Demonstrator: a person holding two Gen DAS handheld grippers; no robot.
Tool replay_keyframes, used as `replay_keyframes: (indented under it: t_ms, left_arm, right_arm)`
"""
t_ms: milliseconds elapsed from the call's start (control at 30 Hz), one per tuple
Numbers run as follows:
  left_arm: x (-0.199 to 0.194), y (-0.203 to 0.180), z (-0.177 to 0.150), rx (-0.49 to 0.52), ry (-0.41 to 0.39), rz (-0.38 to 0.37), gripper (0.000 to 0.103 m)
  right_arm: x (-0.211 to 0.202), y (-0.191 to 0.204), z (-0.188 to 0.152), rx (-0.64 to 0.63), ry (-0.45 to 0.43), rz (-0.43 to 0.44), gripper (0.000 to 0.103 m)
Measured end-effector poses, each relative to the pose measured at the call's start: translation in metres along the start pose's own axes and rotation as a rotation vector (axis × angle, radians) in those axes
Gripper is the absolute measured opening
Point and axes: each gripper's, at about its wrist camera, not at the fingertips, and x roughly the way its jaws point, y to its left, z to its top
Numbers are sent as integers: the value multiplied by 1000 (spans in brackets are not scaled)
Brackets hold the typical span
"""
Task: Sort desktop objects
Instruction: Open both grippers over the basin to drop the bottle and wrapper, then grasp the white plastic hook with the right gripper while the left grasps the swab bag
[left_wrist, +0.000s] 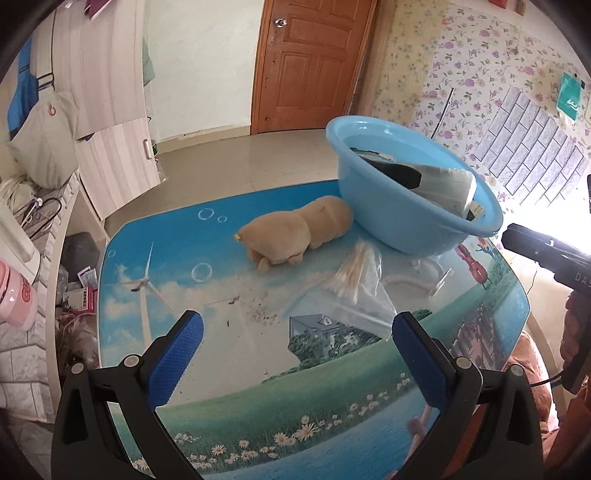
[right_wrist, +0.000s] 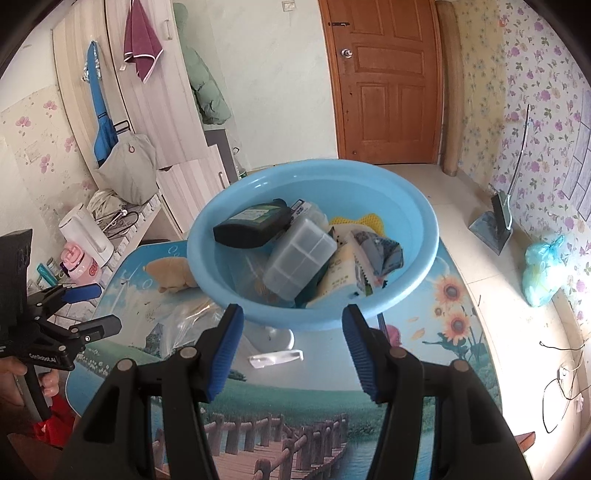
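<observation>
A light blue basin stands on the picture-printed table and holds a dark pouch, a clear compartment box and several packets. It also shows in the left wrist view. A tan plush toy lies left of the basin. A clear bag of cotton swabs lies in front of it. My left gripper is open and empty above the table, just short of the bag. My right gripper is open and empty, in front of the basin's near rim.
A white plastic stand lies on the table under the basin's near side. Crumbs dot the table's middle. A cluttered shelf with a white kettle is at the left. A wooden door is behind.
</observation>
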Motion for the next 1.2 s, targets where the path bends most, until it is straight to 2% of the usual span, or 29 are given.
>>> replay_keyframes:
  t_ms: [333, 433, 467, 567, 833, 933, 1067, 1167, 1200]
  left_arm:
    - [10, 19, -24, -46, 60, 16, 102]
    - [14, 17, -25, -31, 64, 19, 102]
    - [14, 14, -25, -16, 58, 23, 102]
    - [17, 10, -21, 7, 50, 22, 102]
    - [34, -7, -3, 56, 53, -29, 102]
    - [47, -20, 5, 95, 57, -59, 102]
    - [69, -34, 15, 147, 73, -50, 102]
    - [79, -39, 20, 162, 90, -73, 102]
    - [81, -40, 21, 167, 94, -86, 97]
  right_arm:
    - [11, -4, -22, 9, 67, 12, 55]
    - [19, -3, -25, 9, 86, 17, 55]
    - [22, -1, -27, -2, 92, 21, 57]
    - [29, 5, -30, -44, 101, 25, 77]
    - [51, 7, -35, -72, 131, 35, 79]
    - [60, 8, -34, -85, 142, 27, 88]
    - [74, 10, -33, -107, 162, 39, 88]
    - [82, 10, -32, -109, 174, 33, 88]
    - [84, 10, -32, -114, 178, 36, 88]
